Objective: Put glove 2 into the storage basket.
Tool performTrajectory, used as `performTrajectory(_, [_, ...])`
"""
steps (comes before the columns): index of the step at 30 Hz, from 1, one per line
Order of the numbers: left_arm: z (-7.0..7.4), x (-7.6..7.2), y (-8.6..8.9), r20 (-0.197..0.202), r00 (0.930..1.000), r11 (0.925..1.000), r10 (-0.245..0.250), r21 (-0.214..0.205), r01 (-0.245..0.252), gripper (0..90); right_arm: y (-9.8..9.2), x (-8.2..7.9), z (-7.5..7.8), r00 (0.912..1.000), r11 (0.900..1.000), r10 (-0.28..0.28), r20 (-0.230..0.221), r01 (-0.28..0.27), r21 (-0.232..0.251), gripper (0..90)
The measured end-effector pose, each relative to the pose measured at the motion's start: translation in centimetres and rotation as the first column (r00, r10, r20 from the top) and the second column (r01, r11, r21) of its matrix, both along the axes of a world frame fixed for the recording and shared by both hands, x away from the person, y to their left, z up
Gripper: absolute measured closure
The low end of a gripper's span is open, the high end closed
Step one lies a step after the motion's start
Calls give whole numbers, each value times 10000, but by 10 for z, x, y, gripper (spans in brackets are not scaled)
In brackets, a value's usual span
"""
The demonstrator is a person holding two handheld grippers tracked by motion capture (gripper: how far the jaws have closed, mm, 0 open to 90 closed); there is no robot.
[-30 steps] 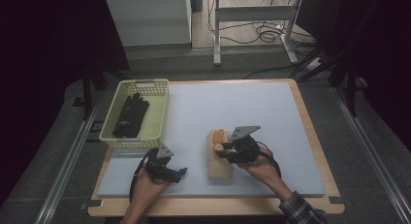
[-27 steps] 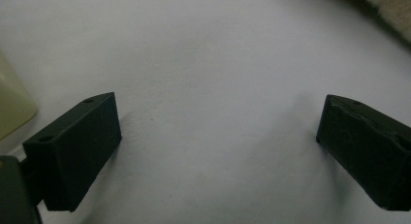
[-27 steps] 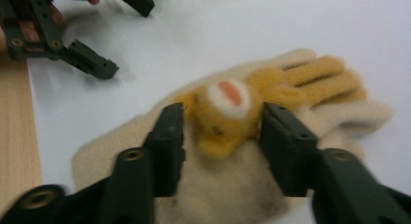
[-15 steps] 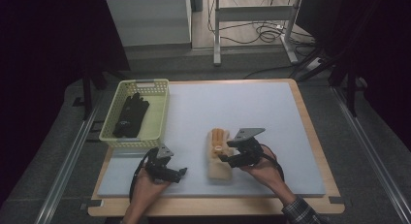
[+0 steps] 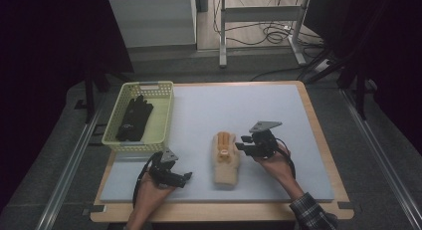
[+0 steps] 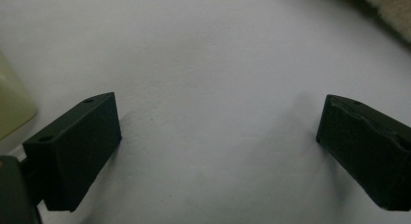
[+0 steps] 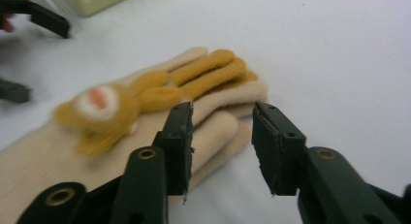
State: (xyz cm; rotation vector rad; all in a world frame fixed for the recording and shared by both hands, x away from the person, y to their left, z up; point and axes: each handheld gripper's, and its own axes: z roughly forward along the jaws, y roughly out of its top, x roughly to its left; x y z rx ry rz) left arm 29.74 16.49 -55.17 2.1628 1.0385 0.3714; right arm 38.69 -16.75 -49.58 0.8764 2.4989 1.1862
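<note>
Right gripper [image 5: 244, 143] points at nine o'clock beside the glove [image 5: 225, 159], jaws just narrowing, nothing pinched; left gripper [image 5: 185, 177] rests spread.

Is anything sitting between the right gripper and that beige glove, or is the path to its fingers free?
Nothing visible blocks it. The right gripper is right at the finger end of the beige glove, jaws apart and just been closing, with only bare mat in the gap beside the glove fingers.

Wide-apart jaws over bare white table [image 6: 208, 64]
</note>
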Motion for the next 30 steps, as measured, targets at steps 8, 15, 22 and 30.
performTrajectory(8, [0, 0, 0, 0, 10000, 10000, -1, -3, 1, 24, 11, 13, -23, 9971, 9994, 13, -760, -39, -341, 837])
performTrajectory(15, [0, 0, 0, 1, 10000, 10000, 0, -3, 0, 24, -8, 5, -9, 9987, 9991, -390, -328, 383, -205, 626])
performTrajectory(22, [0, 0, 0, -3, 10000, 10000, 1, -2, -1, 24, -25, -20, -4, 9993, 9999, 14, -366, -9, 140, 633])
performTrajectory(30, [0, 0, 0, 2, 10000, 10000, 2, -4, -2, 24, -22, -55, -17, 9919, 9945, 1037, -727, -1045, -71, 768])
